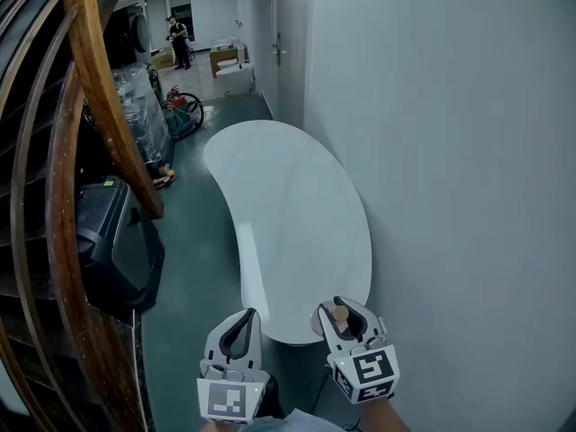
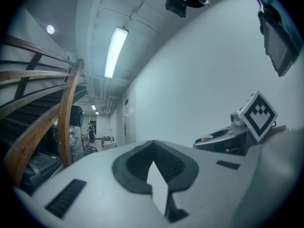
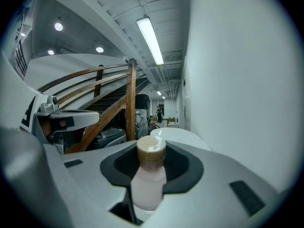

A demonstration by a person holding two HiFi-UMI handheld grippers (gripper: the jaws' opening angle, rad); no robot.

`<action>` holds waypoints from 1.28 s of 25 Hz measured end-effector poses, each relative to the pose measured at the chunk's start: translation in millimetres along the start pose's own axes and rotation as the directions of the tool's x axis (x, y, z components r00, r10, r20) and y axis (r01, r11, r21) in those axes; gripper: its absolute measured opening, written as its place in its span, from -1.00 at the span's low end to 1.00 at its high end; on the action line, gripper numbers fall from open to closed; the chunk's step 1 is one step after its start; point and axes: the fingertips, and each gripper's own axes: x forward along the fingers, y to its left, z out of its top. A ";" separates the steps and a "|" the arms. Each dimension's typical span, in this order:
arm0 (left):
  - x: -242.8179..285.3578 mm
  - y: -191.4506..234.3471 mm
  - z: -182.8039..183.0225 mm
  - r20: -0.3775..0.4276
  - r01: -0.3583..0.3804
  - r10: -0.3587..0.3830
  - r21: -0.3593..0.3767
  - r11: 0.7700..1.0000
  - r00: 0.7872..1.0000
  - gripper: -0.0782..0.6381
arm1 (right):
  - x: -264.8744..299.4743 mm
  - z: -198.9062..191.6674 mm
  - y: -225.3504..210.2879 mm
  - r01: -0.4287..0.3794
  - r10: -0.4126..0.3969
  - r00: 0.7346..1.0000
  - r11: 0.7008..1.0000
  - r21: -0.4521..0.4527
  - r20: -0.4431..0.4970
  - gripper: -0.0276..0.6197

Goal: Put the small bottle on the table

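The small bottle (image 3: 149,175) stands upright, long axis vertical, tan cap up, pale body gripped between the pads of the right tongs (image 1: 338,308). They clench it in the air by the near end of the white curved counter (image 1: 288,205). These tongs point ahead, tipped slightly down. The left tongs (image 1: 245,319) are just beside them, level, closed and empty. A pale wall (image 1: 450,151) runs along the right, a wooden handrail (image 1: 99,88) along the left.

table (image 1: 297,205) lies ahead between staircase (image 1: 99,97) and wall (image 1: 450,151).
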 end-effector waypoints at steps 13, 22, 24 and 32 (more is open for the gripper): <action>65.2 51.3 1.4 0.059 0.096 -0.095 -0.017 0.995 0.994 -0.78 | 85.0 28.8 -29.4 0.113 -0.113 0.994 0.993 -0.025 0.008 -0.56; 94.7 62.9 -10.7 0.028 0.096 -0.095 -0.037 0.995 0.995 -0.78 | 114.5 26.0 -34.7 0.091 -0.091 0.996 0.996 -0.022 -0.012 -0.56; 103.8 66.0 -14.7 0.016 0.093 -0.092 -0.038 0.995 0.996 -0.78 | 122.7 24.0 -36.6 0.082 -0.082 0.996 0.997 -0.017 -0.019 -0.56; 145.6 70.0 -21.1 -0.031 0.070 -0.071 -0.026 0.997 0.997 -0.78 | 153.6 22.5 -57.6 0.045 -0.044 0.998 0.999 0.008 -0.033 -0.56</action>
